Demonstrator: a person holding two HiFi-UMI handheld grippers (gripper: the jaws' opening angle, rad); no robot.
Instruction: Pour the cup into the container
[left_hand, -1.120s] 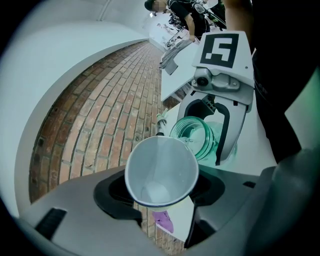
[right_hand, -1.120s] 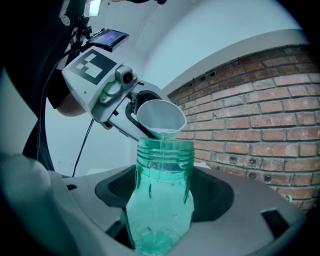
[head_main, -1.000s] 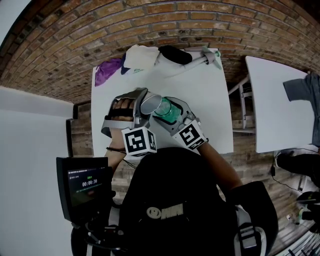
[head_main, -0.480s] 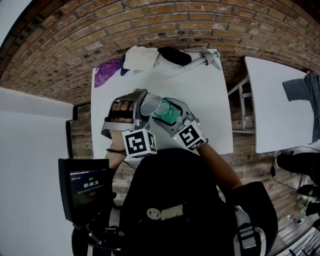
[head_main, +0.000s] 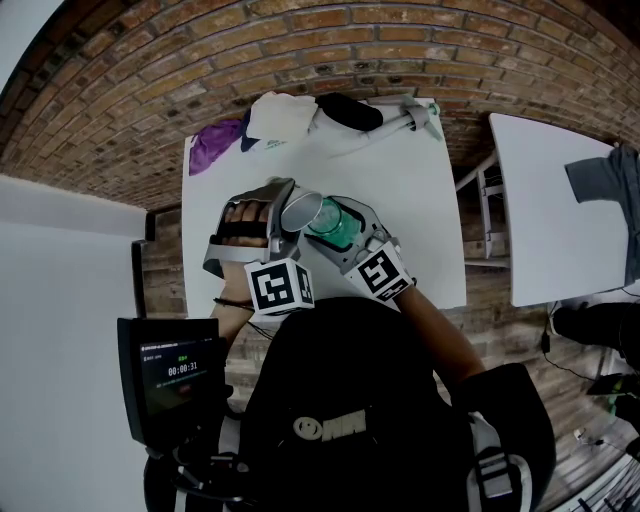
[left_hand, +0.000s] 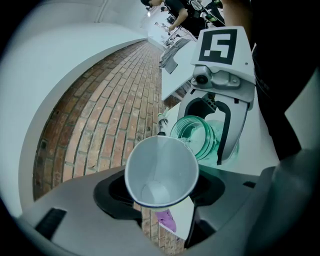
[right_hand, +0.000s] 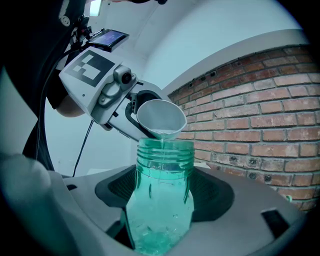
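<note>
One conical cup (left_hand: 161, 170), ribbed green container (right_hand: 161, 200)

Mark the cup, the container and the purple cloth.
cup (left_hand: 161, 170): left gripper view, inside wall.
container (right_hand: 160, 200): right gripper view, green body below the neck.
purple cloth (head_main: 215, 142): head view, middle of the cloth.

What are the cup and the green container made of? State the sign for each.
Cup: probably paper, matte white and opaque, with a thin wall and a rolled rim.
Container: likely plastic, glossy and green-tinted; it is see-through with moulded neck rings. Glass cannot be ruled out.
</note>
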